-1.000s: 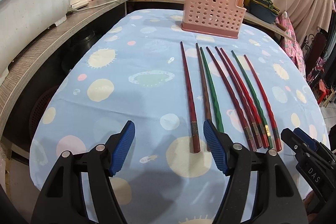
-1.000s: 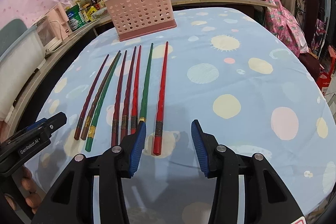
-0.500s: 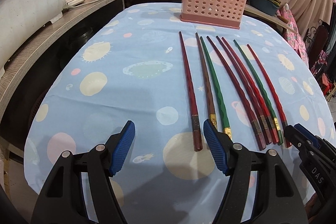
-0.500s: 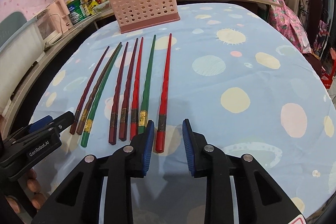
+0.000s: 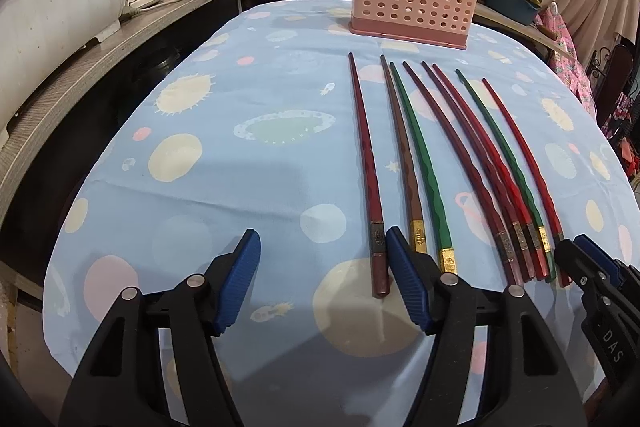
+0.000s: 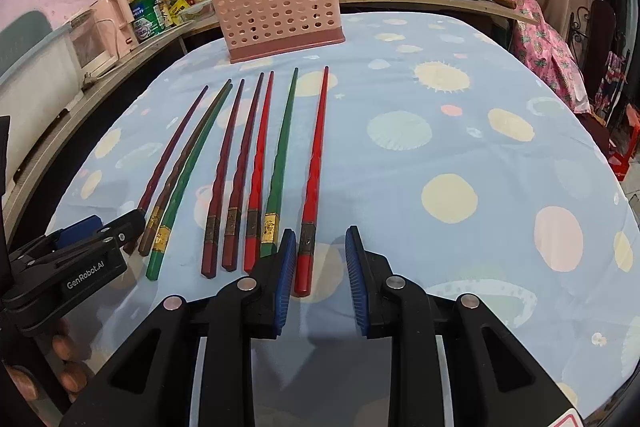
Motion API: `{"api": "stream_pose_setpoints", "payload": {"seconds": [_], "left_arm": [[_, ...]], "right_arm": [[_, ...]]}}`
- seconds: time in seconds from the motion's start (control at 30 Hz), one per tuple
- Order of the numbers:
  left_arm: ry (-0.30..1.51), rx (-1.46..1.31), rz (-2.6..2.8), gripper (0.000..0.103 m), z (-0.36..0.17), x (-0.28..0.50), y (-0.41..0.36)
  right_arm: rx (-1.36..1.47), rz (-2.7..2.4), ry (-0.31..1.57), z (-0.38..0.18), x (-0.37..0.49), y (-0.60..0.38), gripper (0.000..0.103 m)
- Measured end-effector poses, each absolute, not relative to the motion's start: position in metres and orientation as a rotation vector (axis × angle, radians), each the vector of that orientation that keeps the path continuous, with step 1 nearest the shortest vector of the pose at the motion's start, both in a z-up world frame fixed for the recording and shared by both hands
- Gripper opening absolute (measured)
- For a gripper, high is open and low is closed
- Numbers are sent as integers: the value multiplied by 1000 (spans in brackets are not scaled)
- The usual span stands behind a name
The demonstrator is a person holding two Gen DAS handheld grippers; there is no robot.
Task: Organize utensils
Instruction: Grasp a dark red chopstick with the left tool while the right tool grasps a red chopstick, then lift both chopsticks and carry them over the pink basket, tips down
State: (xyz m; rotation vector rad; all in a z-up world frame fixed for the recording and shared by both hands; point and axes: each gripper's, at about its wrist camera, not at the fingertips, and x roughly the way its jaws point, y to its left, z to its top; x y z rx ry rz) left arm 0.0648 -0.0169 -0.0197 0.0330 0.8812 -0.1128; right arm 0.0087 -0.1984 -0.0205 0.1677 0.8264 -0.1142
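Red, green and brown chopsticks (image 6: pixel 260 163) are all lying on the bench (image 6: pixel 460 155), none inside the pink basket (image 6: pixel 280 7) at 12 o'clock, while both tongs, left (image 5: pixel 322 279) and right (image 6: pixel 320 275), are gaping open, holding nothing.

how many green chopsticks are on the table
2. One green chopstick lies third from the left of the row, touching a brown one. The other is second from the right, beside the outer red chopstick. None seems hidden.
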Motion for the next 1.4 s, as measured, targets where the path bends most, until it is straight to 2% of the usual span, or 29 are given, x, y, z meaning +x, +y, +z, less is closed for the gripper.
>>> {"api": "stream_pose_setpoints", "payload": {"seconds": [0.23, 0.33, 0.4, 0.43, 0.5, 0.6, 0.73, 1.1, 1.4], "left_arm": [[878, 35, -107, 53, -19, 67, -18], [874, 41, -107, 42, -19, 67, -18], [876, 37, -110, 31, -18, 68, -17], [878, 33, -113, 29, -18, 69, -17], [881, 29, -118, 18, -17, 69, -15], [888, 23, -129, 10, -17, 70, -14], [897, 20, -142, 9, -16, 69, -15], [918, -5, -148, 8, -12, 64, -8], [891, -56, -160, 7, 12, 58, 4]], "right_arm": [[137, -123, 818, -22, 9, -195, 24], [124, -126, 814, -23, 9, -194, 24], [117, -128, 811, -23, 8, -193, 24], [116, -128, 810, -23, 8, -193, 24], [117, -130, 809, -23, 8, -194, 23], [123, -133, 810, -23, 7, -196, 18], [145, -133, 813, -22, 6, -201, 8], [198, -117, 814, -18, -1, -207, 7], [215, -111, 765, 2, -7, -210, 7]]}}
